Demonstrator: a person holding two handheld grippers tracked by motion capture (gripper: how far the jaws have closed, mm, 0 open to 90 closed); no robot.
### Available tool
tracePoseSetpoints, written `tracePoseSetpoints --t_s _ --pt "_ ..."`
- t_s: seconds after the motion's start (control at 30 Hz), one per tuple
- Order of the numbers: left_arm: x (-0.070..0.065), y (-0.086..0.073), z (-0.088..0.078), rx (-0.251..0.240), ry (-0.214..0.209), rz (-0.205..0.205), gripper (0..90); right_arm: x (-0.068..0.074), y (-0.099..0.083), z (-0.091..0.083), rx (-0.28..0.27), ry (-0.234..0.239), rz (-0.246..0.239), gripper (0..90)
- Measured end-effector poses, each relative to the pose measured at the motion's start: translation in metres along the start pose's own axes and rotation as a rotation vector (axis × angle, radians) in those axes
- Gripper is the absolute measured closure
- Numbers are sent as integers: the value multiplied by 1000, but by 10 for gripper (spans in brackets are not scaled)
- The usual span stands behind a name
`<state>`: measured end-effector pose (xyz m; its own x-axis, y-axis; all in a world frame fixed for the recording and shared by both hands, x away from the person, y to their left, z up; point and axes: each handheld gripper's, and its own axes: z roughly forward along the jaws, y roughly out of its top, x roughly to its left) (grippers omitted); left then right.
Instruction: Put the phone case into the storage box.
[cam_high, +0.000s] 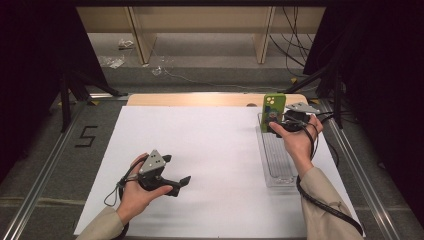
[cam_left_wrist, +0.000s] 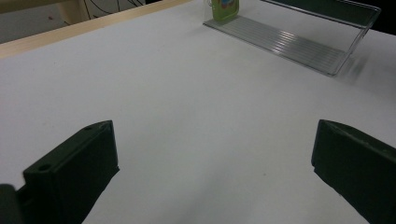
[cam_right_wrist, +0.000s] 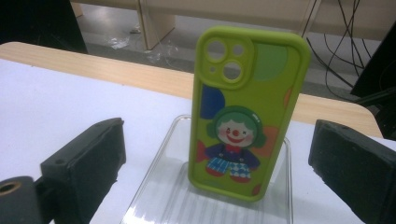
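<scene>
Green phone case (cam_right_wrist: 247, 112) is standing upright at the far end of the clear ribbed tray (cam_high: 276, 160), near the table's far right corner. Right gripper (cam_high: 289, 121) is hovering just before it, jaws spread wide and clear of its edges; an early or off-centre closure is likely to tip the lightly balanced case. Left gripper (cam_high: 172, 176) is resting low over the white sheet (cam_high: 200, 150) near the table's front left, jaws likewise apart, holding nothing, wrist lying relaxed
</scene>
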<state>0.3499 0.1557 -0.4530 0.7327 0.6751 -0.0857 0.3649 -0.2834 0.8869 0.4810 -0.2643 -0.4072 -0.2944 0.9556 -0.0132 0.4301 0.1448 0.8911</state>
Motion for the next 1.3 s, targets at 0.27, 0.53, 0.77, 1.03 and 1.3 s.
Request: tracePoseSetpoints --t_s 0.27,0.53,0.77,1.03,1.3 --pt "0 0 0 -1 0 -1 0 3 -3 -7 4 19 -10 56" --pt "0 0 0 -2 0 0 0 5 -5 -14 3 34 -10 60" --pt "0 0 0 -2 0 -1 0 6 -9 -18 12 47 -14 65" --pt "0 1 0 -3 0 -2 0 9 -13 -24 12 68 -26 71" --pt "-1 1 0 -5 -1 -3 0 10 -18 -29 9 91 -26 75"
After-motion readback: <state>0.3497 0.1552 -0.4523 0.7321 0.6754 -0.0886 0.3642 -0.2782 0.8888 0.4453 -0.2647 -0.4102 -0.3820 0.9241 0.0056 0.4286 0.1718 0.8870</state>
